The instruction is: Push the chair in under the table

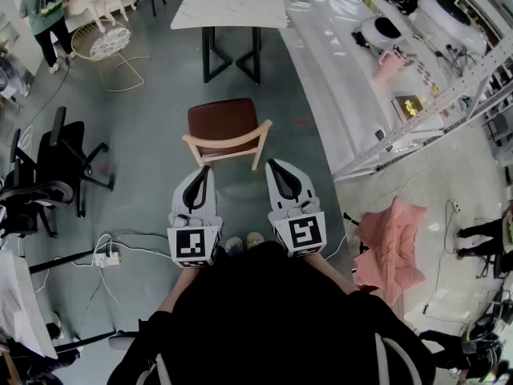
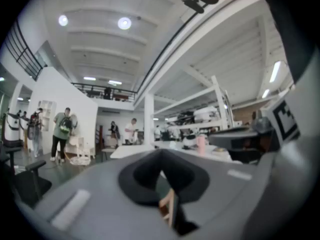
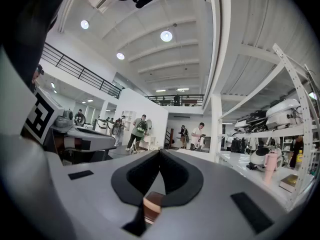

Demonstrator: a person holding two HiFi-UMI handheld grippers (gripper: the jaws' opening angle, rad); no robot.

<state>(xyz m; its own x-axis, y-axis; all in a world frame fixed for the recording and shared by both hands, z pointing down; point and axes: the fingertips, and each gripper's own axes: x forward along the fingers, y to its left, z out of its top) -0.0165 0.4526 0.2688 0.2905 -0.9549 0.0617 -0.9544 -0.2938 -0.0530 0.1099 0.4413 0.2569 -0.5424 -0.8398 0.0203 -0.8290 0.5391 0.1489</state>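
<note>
The chair point(image 1: 224, 127) stood on the grey floor point(image 1: 152, 135) straight in front of the person, its brown seat toward the bench point(image 1: 231, 6) and its pale wooden backrest toward the person. It was not under the bench: a strip of bare floor lay between the seat's front edge and the bench's black legs.

Both tools were held level, side by side, pointing at the chair's back. The left tool point(image 1: 205, 169) had its jaws pressed together with nothing between them, its tip just beside the chair's left rear leg. The right tool point(image 1: 272, 164) was likewise closed and empty, its tip just beside the right rear leg. Whether either tip touched the wood could not be told from the head view.

In the left gripper view the closed left tool point(image 2: 161, 154) showed a sliver of the chair point(image 2: 168, 208) through the gap below its pads. The right gripper view showed the same: the right tool point(image 3: 160, 155) together, with a bit of the chair point(image 3: 152, 204) below.

Black office chairs point(image 1: 48, 171) stood well to the left, a long bench point(image 1: 337, 79) ran along the right, and a pink cloth point(image 1: 393, 243) lay on the floor near the right tool.
</note>
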